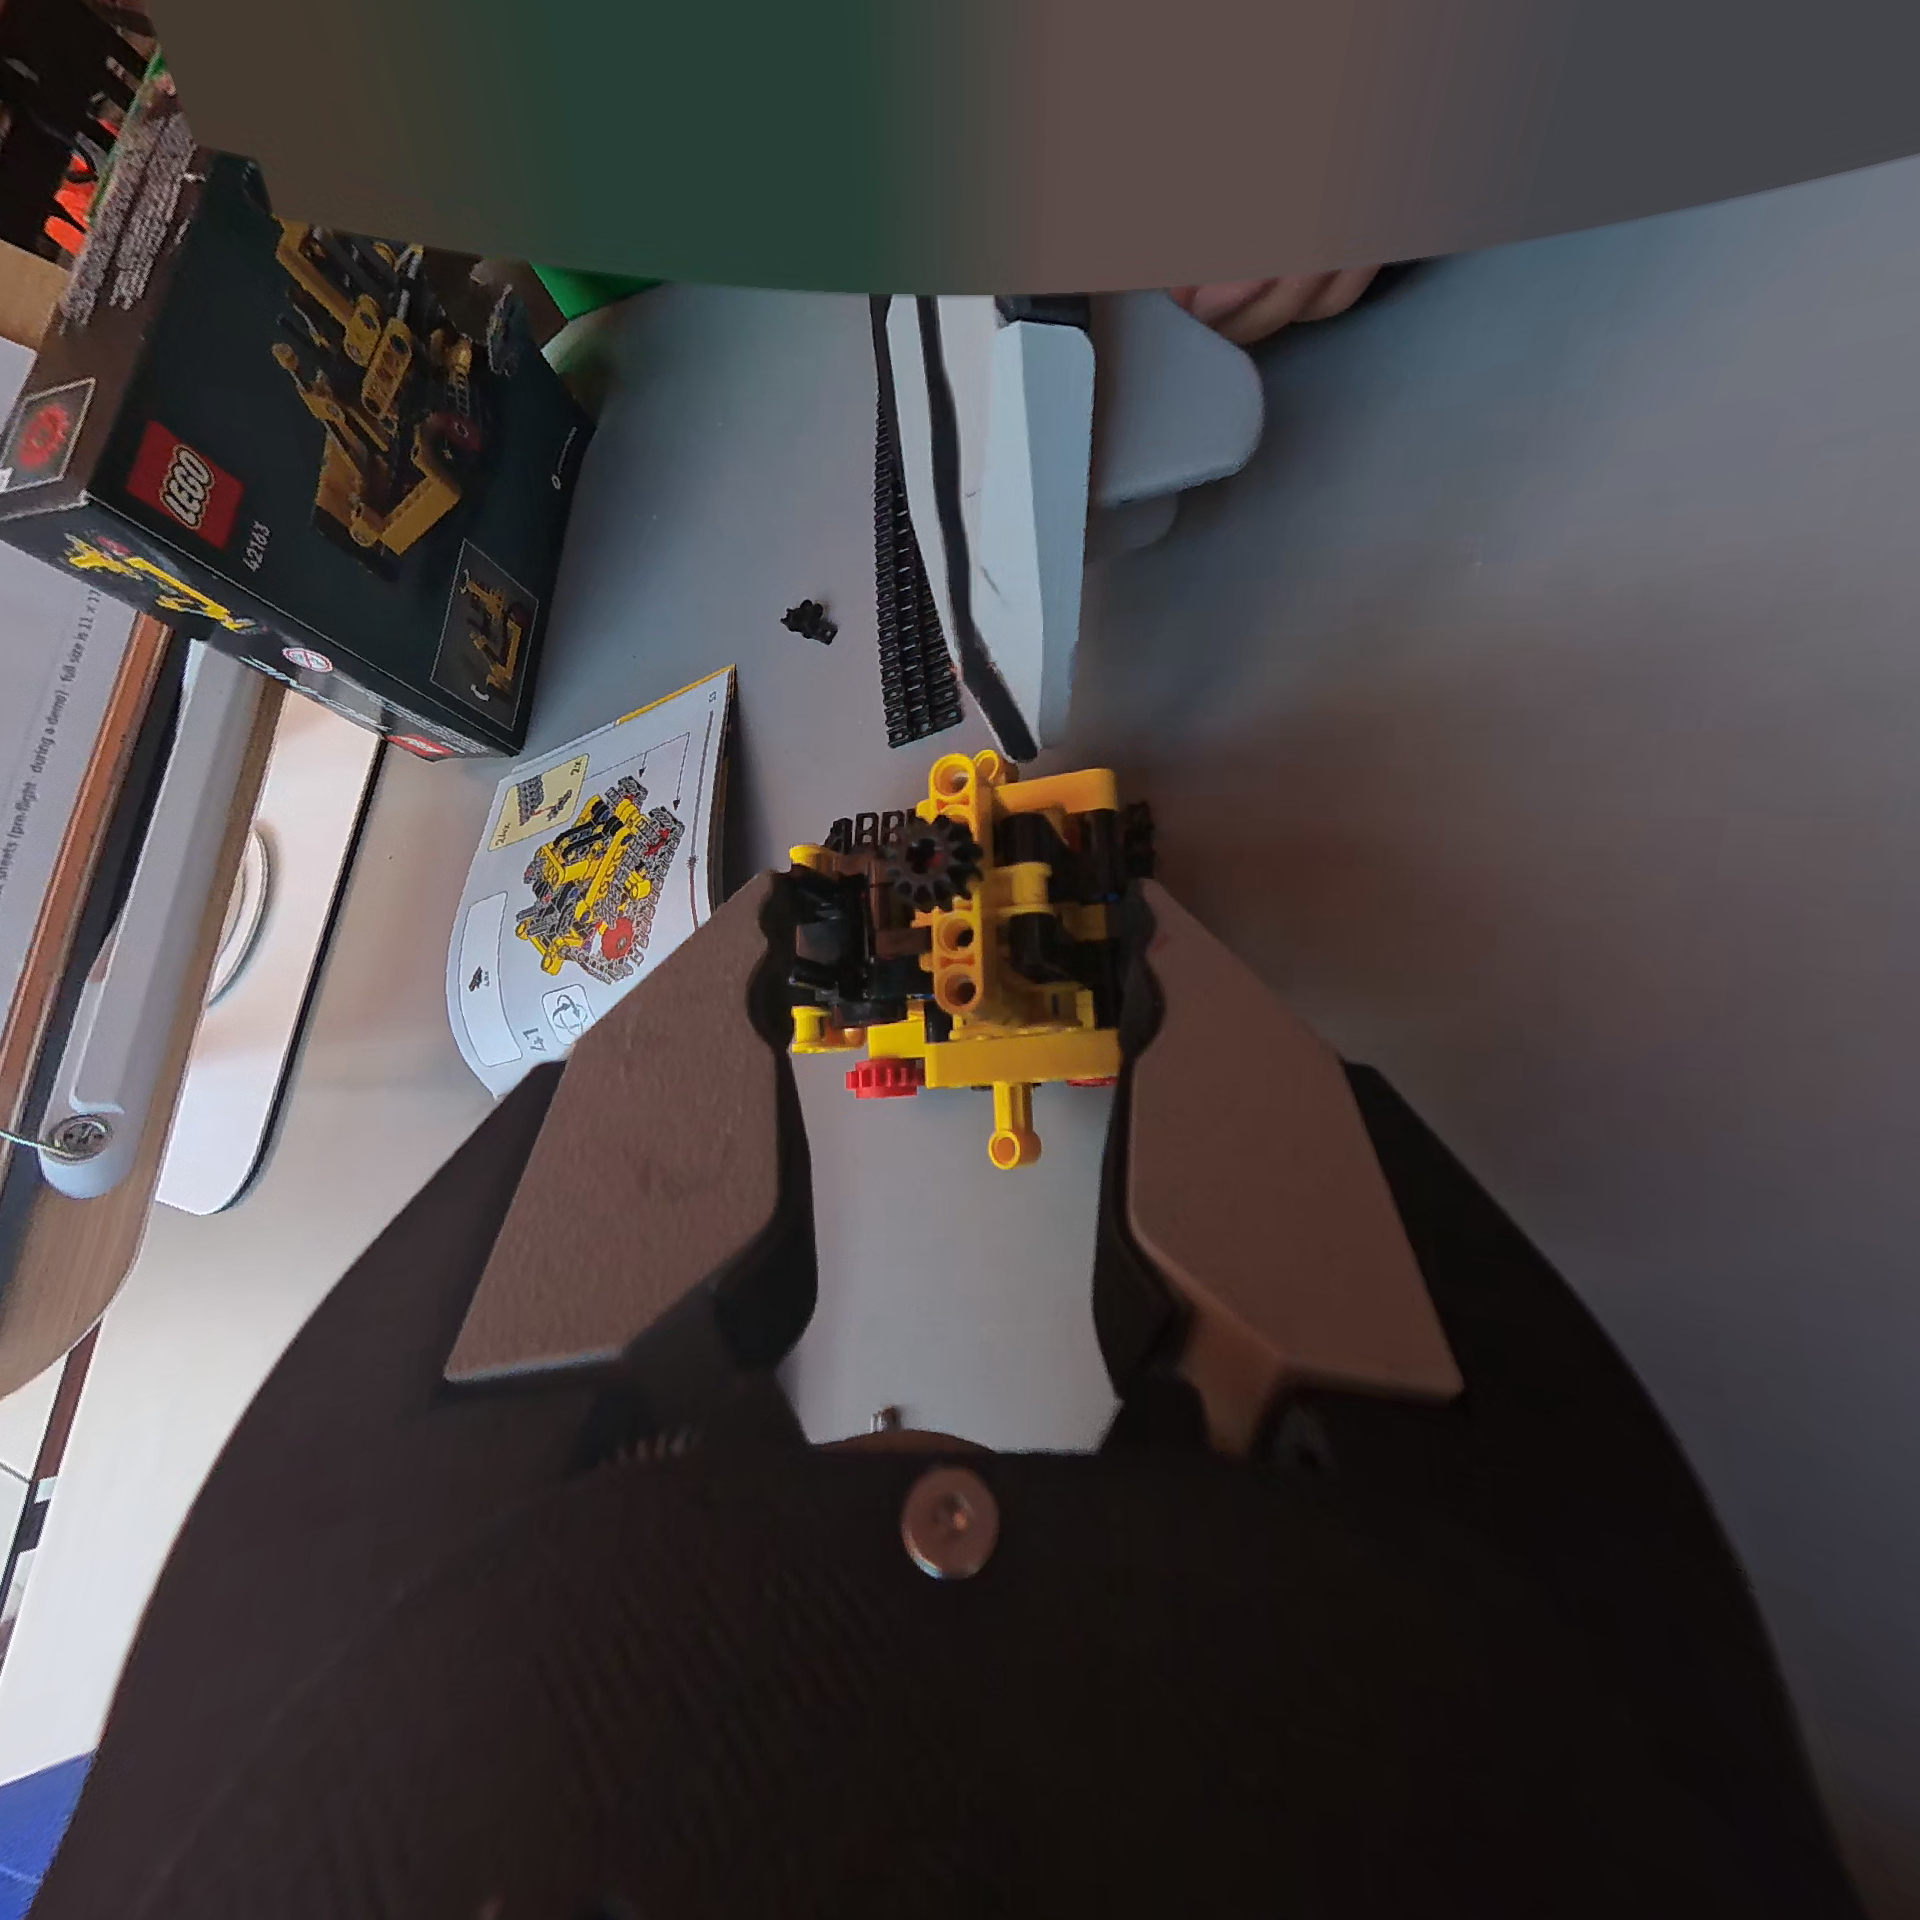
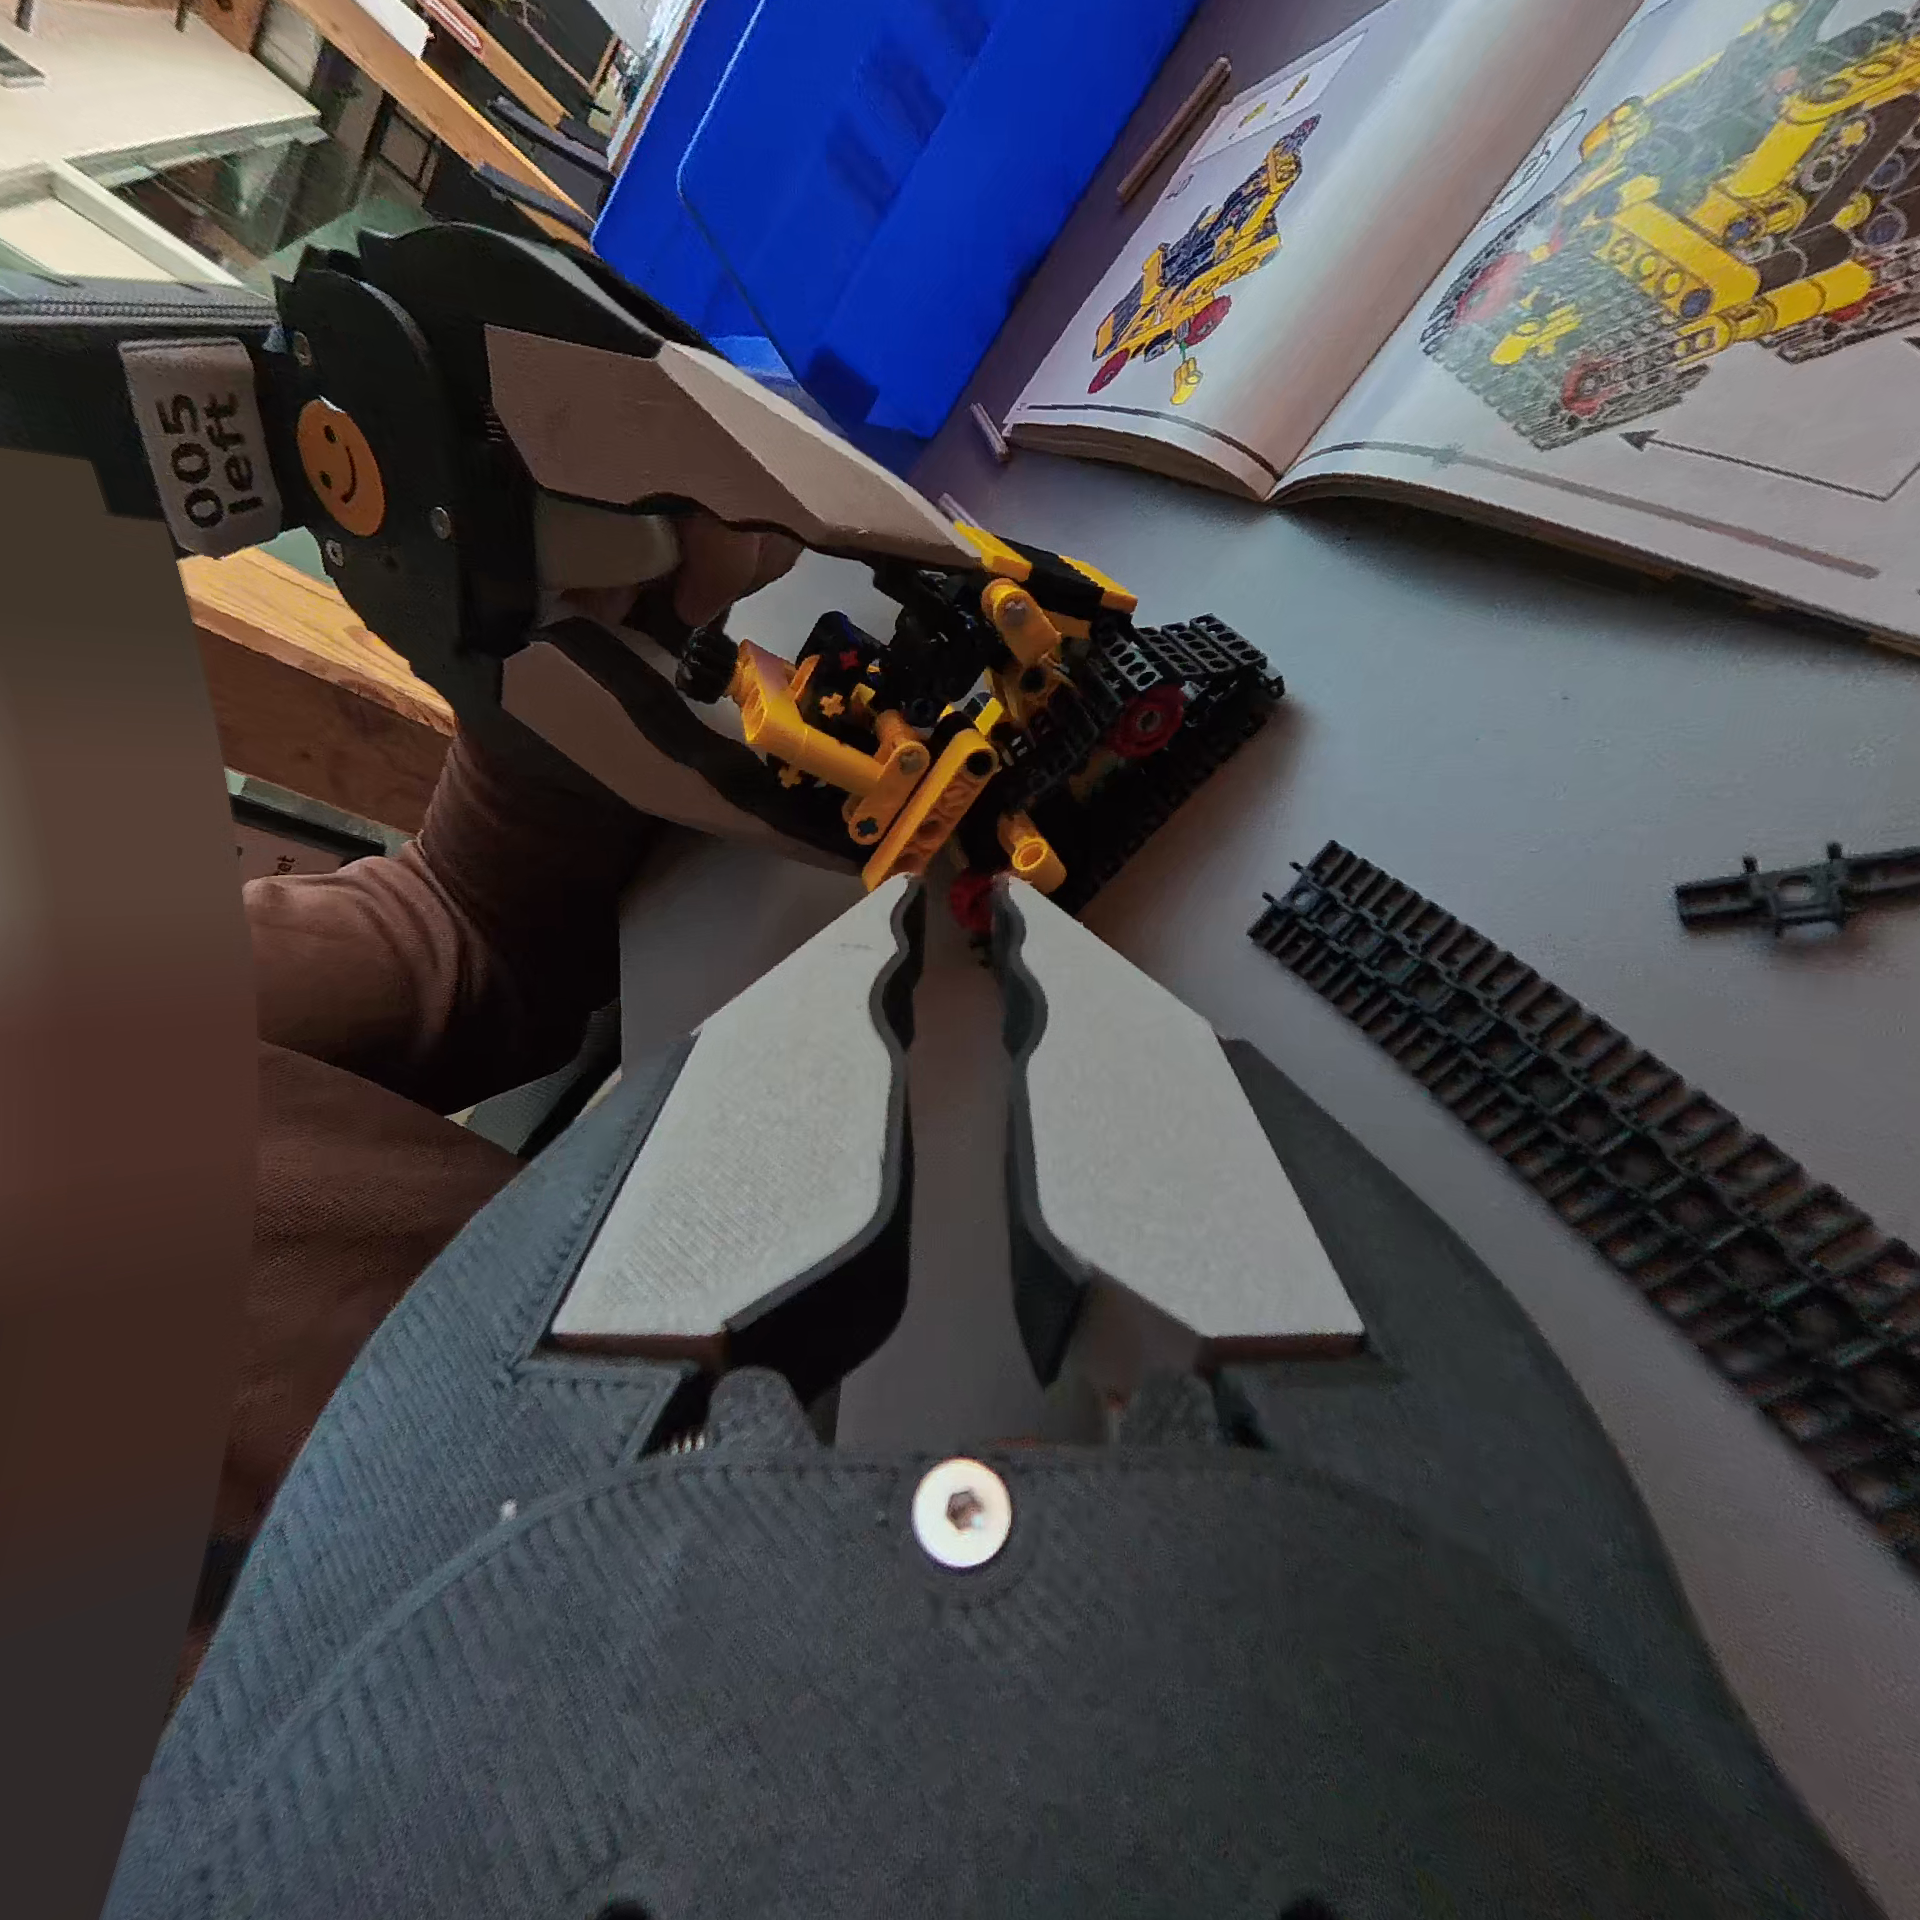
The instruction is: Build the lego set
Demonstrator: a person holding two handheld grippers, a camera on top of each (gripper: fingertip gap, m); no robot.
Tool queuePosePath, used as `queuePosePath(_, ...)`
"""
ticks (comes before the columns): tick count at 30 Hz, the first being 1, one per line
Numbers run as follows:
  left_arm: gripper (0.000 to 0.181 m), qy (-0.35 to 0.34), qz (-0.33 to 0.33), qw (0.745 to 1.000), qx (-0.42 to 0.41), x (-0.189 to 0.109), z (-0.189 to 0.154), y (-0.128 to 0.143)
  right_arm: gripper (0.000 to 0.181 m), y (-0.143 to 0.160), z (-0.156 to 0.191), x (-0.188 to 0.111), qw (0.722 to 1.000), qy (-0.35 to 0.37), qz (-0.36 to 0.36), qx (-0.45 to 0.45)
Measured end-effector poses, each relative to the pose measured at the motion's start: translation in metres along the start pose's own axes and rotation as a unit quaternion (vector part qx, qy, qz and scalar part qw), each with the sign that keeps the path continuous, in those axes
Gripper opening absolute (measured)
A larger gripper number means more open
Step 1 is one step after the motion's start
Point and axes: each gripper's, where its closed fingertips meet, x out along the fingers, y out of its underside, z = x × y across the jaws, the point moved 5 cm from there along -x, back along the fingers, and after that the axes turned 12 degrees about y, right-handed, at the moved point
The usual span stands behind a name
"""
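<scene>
The model [image 1: 961,935], a yellow and black vehicle, stands mid-bench, clamped between the left gripper's [image 1: 954,935] fingers. The right gripper [image 2: 958,902], nearly closed on nothing, points at its red gear [image 2: 971,896]. A track strip [image 2: 1590,1132] lies beside it, with the booklet [image 2: 1455,416] and box [image 1: 301,457] toward the bench's edge.

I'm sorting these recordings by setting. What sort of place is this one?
Probably a workshop or lab workbench: a grey table carries the half-built lego model, its open instruction booklet and box, with a blue plastic bin and wooden shelving behind.
</scene>
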Motion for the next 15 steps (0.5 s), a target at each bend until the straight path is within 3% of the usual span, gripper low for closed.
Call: queuePosePath(15, 0.060, -0.001, -0.002, 1.000, -0.010, 0.000, 0.001, 0.001, 0.004, 0.009, 0.016, -0.002, 0.971, 0.122, -0.036, -0.201)
